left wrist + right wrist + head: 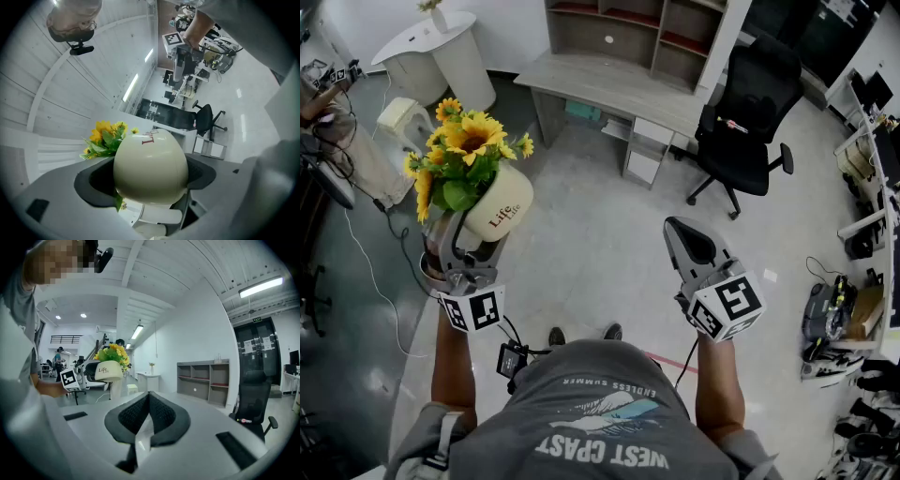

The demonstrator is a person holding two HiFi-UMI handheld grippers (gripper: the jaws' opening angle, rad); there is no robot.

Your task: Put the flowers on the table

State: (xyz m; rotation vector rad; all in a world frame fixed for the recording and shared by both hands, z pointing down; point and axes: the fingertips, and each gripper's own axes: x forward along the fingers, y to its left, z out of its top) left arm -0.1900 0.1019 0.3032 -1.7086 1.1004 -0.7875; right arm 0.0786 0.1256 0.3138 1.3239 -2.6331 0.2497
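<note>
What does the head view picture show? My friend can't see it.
Seen from above, a person's left tool grips a cream pot of yellow sunflowers over a pale floor. The right tool is shut and empty beside it. A desk and a black office chair stand ahead.
</note>
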